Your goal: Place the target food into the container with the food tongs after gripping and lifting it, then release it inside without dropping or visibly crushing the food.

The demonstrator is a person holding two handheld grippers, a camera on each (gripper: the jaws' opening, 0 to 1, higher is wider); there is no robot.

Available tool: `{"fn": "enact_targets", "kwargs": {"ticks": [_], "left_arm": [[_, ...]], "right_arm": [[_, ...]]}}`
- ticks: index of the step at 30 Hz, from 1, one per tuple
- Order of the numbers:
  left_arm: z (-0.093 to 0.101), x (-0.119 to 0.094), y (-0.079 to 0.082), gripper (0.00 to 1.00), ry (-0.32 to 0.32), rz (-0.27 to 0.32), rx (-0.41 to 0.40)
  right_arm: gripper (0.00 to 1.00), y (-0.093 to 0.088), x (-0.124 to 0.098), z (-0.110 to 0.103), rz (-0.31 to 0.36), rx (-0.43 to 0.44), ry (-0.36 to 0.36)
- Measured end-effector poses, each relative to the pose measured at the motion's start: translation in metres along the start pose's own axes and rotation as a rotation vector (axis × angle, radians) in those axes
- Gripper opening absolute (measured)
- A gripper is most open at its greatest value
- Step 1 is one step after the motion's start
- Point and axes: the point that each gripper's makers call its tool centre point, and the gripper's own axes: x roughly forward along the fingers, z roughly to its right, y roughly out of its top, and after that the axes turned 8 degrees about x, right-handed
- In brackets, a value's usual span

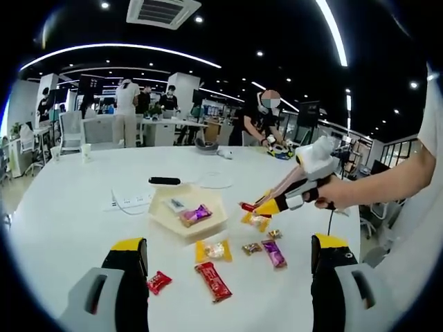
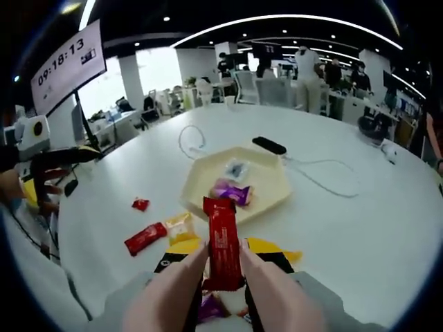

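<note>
My right gripper is shut on a pair of beige food tongs. The tongs pinch a red snack bar, held upright in the air just short of the cream hexagonal tray. In the left gripper view the same tongs and red bar hang over the tray's right edge. A purple candy and a pale blue packet lie in the tray. My left gripper stands open above loose sweets, nothing between its jaws.
On the white table lie a red bar, a small red candy, a yellow packet, a purple candy and small gold sweets. A black remote, a cable and a power strip sit behind the tray. People stand far back.
</note>
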Motion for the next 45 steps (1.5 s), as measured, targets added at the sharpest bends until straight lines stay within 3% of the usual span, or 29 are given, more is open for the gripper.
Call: {"fn": "enact_targets", "kwargs": {"ticks": [12, 18, 26, 45], "left_arm": [[0.003, 0.008, -0.001, 0.99, -0.019, -0.023, 0.009], [0.002, 0.011, 0.008, 0.99, -0.014, 0.001, 0.006], [0.012, 0.017, 0.008, 0.99, -0.041, -0.008, 0.025], [0.012, 0.009, 0.012, 0.99, -0.017, -0.005, 0.047]], "right_arm": [[0.22, 0.009, -0.003, 0.002, 0.032, 0.042, 0.019], [0.22, 0.01, -0.003, 0.007, 0.028, 0.058, 0.016], [0.22, 0.023, -0.01, 0.009, 0.056, 0.049, 0.013], [0.22, 0.041, -0.005, 0.006, 0.091, 0.039, 0.019]]}}
